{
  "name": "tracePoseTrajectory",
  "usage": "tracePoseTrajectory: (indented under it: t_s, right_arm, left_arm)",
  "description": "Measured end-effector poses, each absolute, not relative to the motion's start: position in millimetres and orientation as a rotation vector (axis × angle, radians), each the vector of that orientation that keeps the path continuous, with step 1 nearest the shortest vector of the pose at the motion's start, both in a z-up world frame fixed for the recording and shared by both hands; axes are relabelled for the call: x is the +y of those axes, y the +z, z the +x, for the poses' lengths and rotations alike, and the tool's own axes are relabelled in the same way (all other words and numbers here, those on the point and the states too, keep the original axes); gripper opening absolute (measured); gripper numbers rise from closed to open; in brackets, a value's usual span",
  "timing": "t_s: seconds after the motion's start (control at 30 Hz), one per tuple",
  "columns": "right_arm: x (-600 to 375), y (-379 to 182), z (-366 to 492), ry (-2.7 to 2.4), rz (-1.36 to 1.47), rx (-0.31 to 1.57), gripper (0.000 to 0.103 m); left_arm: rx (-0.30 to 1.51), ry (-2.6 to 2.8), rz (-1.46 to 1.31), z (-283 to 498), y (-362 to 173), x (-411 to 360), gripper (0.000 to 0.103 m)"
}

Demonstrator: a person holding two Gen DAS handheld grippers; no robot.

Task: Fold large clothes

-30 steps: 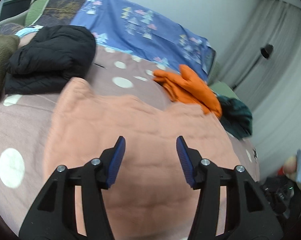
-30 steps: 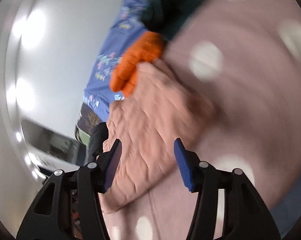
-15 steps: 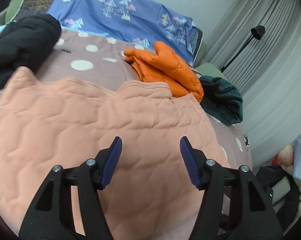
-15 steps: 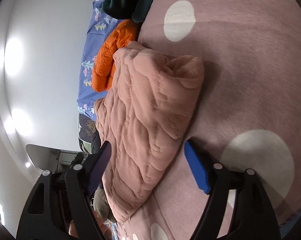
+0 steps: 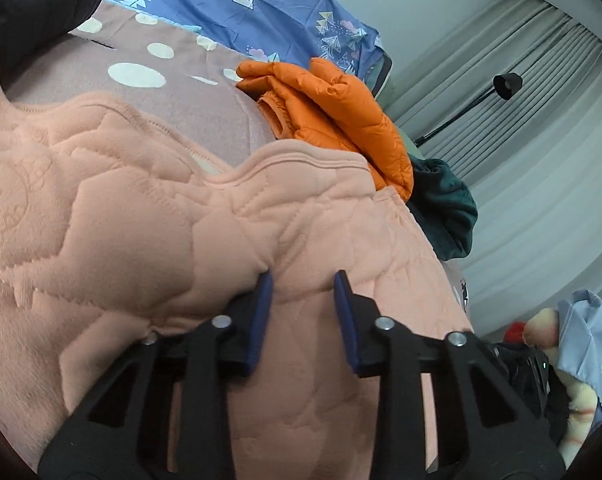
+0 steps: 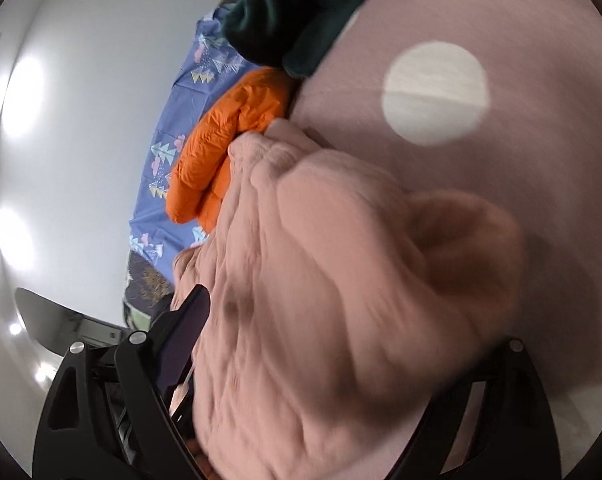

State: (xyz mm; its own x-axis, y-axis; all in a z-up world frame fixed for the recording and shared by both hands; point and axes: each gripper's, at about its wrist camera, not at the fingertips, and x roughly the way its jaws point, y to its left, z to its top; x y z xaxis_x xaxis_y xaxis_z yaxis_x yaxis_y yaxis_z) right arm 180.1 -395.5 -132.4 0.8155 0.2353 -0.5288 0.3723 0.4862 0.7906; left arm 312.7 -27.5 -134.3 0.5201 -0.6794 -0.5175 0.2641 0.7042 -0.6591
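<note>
- Left wrist view, far left: black jacket point(image 5: 33, 4) at top corner, on the dotted bedspread point(image 5: 189, 112)
- Blue sheet w/ tree print point(image 5: 261, 12) runs along back of bed
- Peach quilted garment point(image 5: 141, 232) covers most of the foreground, spread over bedspread; collar edge faces the back
- Left gripper point(image 5: 303, 284) pressed down into the garment, blue pads part-way apart w/ a ridge of fabric between them; not clamped tight, can't tell if it truly grips
- Orange puffer jacket point(image 5: 341, 108) just behind garment, touching its far edge; dark green cloth point(image 5: 445, 208) beside it to the right
- Curtains point(image 5: 541, 120) + black lamp point(image 5: 507, 86) at right
- Right wrist view: white wall left, then blue sheet, orange jacket point(image 6: 229, 152), green cloth point(image 6: 301, 12) at top
- Garment's bunched edge point(image 6: 341, 280) fills space between right gripper point(image 6: 341, 344) fingers; jaws wide apart, right finger mostly hidden by fabric, picture blurred
</note>
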Motion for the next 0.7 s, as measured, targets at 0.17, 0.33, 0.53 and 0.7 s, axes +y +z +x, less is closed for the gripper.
tracePoseTrajectory:
  t_s: [0.17, 0.33, 0.53, 0.7]
  right_arm:
    - [-395.2, -125.2, 181.8, -0.108, 0.995, 0.589, 0.046]
    - [-366.9, -82.7, 178.7, -0.064, 0.746, 0.528, 0.031]
    - [-324.1, -38.5, 174.0, -0.027, 0.498, 0.458, 0.030]
    - [-299.0, -19.8, 177.0, -0.006, 0.378, 0.441, 0.030]
  left_arm:
    - [0.850, -0.607, -0.548, 311.6, -131.1, -28.1, 0.032]
    - [0.876, -0.686, -0.607, 313.3, -127.8, -22.8, 0.043]
    - [0.858, -0.809, -0.707, 307.1, -111.5, -9.3, 0.069]
    - [0.772, -0.841, -0.749, 292.2, -81.8, 17.5, 0.080]
